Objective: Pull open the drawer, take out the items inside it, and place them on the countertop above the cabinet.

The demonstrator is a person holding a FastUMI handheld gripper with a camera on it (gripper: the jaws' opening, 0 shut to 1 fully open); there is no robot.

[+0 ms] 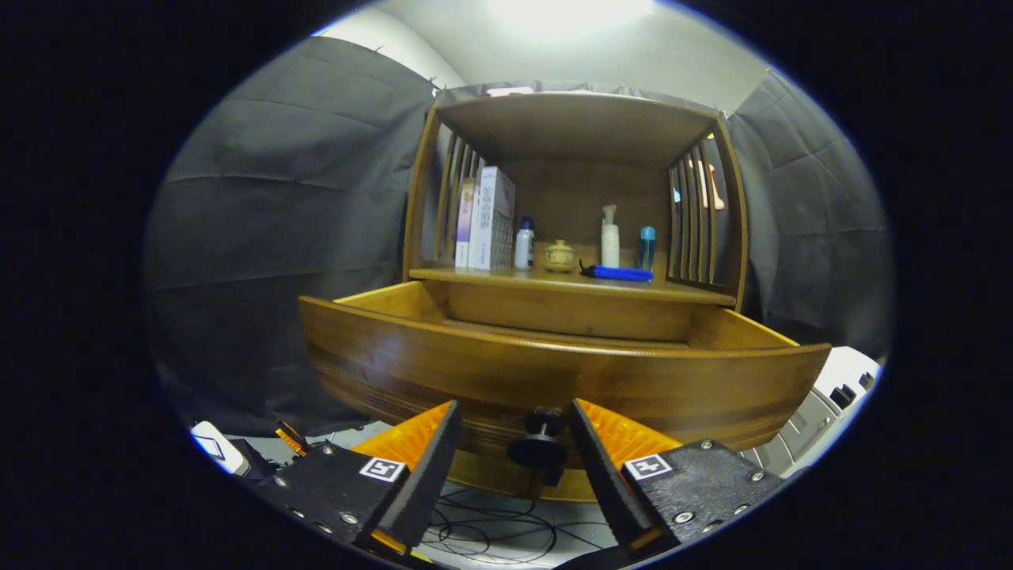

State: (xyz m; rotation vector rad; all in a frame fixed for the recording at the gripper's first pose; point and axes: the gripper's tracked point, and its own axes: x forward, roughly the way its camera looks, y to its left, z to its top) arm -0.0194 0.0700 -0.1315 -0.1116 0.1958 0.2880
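With drawer (554, 380) open, tongs (513, 416) flank knob (540, 445).

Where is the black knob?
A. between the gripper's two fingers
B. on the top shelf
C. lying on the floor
A: the knob on the drawer front sits between the fingers of the gripper, which stand apart on either side of it and do not press on it.

**Gripper spread wide, holding nothing**

The gripper (513, 423) is level and points straight ahead. Its two fingers (431, 455) stand well apart, angled outward from each other, with a clear gap between their tips. Neither finger presses on anything.
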